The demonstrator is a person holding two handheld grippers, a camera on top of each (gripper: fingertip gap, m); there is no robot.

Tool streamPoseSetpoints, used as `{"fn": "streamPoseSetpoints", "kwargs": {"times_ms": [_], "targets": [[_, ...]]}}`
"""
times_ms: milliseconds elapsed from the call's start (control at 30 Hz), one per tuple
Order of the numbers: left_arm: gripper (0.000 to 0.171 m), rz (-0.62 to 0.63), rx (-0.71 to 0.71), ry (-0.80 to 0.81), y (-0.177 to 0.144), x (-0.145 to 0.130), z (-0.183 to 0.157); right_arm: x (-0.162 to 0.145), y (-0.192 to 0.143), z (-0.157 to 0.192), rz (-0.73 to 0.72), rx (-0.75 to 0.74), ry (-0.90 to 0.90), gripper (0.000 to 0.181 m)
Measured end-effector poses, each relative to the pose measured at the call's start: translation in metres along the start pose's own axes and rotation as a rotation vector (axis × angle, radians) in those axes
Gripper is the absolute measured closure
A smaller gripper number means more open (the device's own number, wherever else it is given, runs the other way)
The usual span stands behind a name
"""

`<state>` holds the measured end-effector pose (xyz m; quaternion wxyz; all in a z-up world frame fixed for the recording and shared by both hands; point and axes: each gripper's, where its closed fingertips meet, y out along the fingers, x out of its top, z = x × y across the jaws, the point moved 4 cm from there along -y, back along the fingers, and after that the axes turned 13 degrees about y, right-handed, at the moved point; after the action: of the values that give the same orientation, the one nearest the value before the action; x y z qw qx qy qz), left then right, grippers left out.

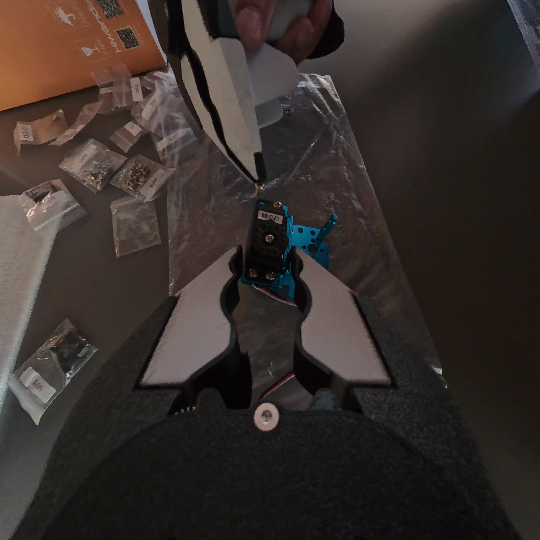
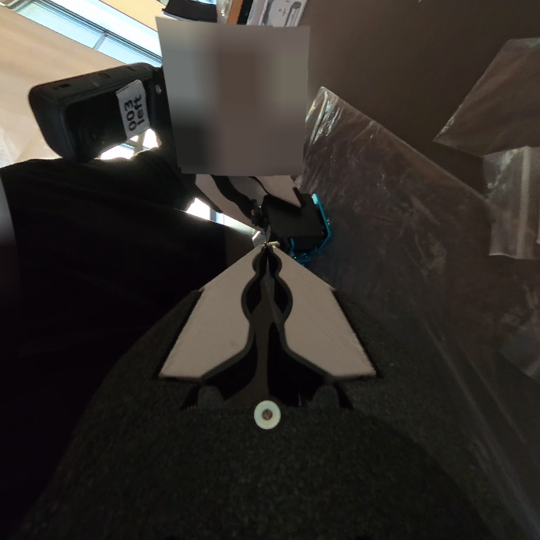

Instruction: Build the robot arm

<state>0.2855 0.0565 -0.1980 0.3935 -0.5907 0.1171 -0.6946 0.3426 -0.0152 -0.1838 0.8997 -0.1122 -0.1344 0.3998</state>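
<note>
My left gripper (image 1: 267,254) is shut on a black servo motor (image 1: 266,238) fixed in a blue metal bracket (image 1: 306,242), held over a clear plastic sheet (image 1: 336,181). Thin wires (image 1: 277,295) trail from the servo's lower end. My right gripper (image 2: 268,247) is shut on a small silver screw (image 2: 272,243), its tips just at the servo's (image 2: 295,222) top end. In the left wrist view the right gripper (image 1: 257,181) comes down from above with the screw (image 1: 258,189) just over the servo's top corner. The left gripper's fingers (image 2: 280,187) show beyond the servo in the right wrist view.
Several small clear bags of screws (image 1: 96,169) lie on the dark table (image 1: 87,277) to the left, in front of an orange cardboard box (image 1: 58,43). White foam (image 1: 20,248) lies at the left edge. More clear bags (image 2: 511,175) lie right. A hand (image 1: 277,23) holds the right gripper. Some 4 cm of space lies between my two pairs of fingers.
</note>
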Motion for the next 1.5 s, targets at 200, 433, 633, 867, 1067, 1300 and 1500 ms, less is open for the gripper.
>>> {"fn": "streamPoseSetpoints", "kwargs": {"times_ms": [200, 433, 633, 867, 1067, 1300, 1500], "targets": [[0.140, -0.013, -0.004, -0.019, 0.001, 0.000, 0.000, -0.003, 0.001, -0.004, -0.007, -0.043, -0.010, 0.181], [0.141, -0.020, -0.013, -0.030, 0.001, 0.000, 0.000, -0.003, 0.002, -0.002, -0.021, -0.095, -0.043, 0.181], [0.141, -0.024, -0.015, -0.036, 0.001, 0.000, 0.001, -0.001, 0.004, -0.002, -0.022, -0.098, -0.031, 0.181], [0.141, -0.027, -0.012, -0.032, 0.001, 0.000, 0.001, -0.001, 0.004, -0.005, -0.010, -0.145, -0.014, 0.181], [0.141, -0.032, -0.013, -0.038, 0.001, 0.000, 0.001, 0.000, 0.003, -0.007, -0.033, -0.140, -0.011, 0.181], [0.141, -0.038, -0.019, -0.052, 0.001, -0.001, 0.002, 0.004, -0.007, 0.005, -0.128, -0.220, -0.294, 0.181], [0.140, -0.039, -0.018, -0.056, 0.001, -0.001, 0.002, -0.018, 0.003, 0.020, -0.212, -0.461, -0.804, 0.171]]}}
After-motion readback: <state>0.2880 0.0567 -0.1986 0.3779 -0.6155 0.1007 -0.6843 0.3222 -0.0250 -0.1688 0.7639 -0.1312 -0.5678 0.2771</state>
